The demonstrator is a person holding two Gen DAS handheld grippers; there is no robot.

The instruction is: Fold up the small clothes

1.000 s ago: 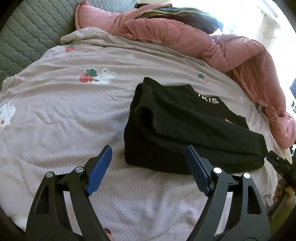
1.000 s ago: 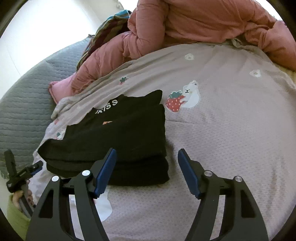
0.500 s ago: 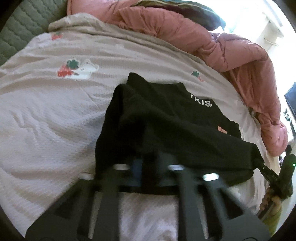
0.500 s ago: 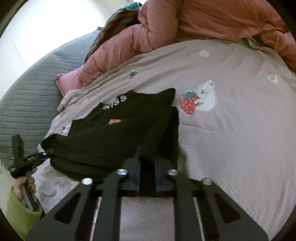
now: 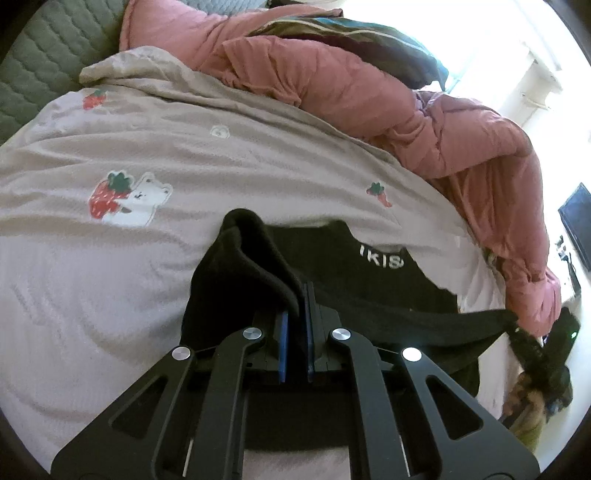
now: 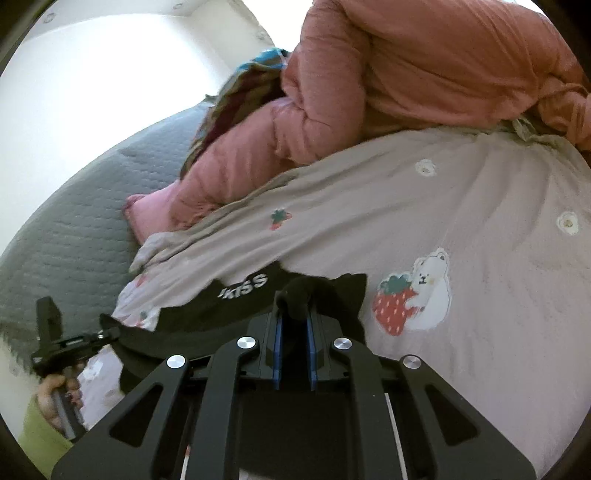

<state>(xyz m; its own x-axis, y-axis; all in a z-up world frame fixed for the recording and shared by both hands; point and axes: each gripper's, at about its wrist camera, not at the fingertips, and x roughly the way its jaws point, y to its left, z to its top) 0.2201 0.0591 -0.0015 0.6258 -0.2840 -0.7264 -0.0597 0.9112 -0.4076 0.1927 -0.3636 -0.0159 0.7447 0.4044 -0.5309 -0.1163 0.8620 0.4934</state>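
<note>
A black garment (image 5: 351,280) with white lettering lies folded on the bed sheet (image 5: 110,277). My left gripper (image 5: 297,306) is shut on a raised fold at the garment's near left corner. In the right wrist view my right gripper (image 6: 293,306) is shut on a bunched corner of the same black garment (image 6: 236,306). The near edge is stretched taut between the two. Each view shows the other gripper at its side: the right gripper (image 5: 517,326) and the left gripper (image 6: 107,334), each pinching a corner of the cloth.
A bunched pink quilt (image 5: 369,92) runs along the far side of the bed, with a dark striped cushion (image 5: 351,33) on it. A grey quilted surface (image 6: 74,221) lies beyond the sheet. A hand in a green sleeve (image 6: 40,435) holds the left gripper's handle.
Both grippers stood open short of the garment; they moved in, shut on its near corners, and have lifted that edge and carried it forward over the garment.
</note>
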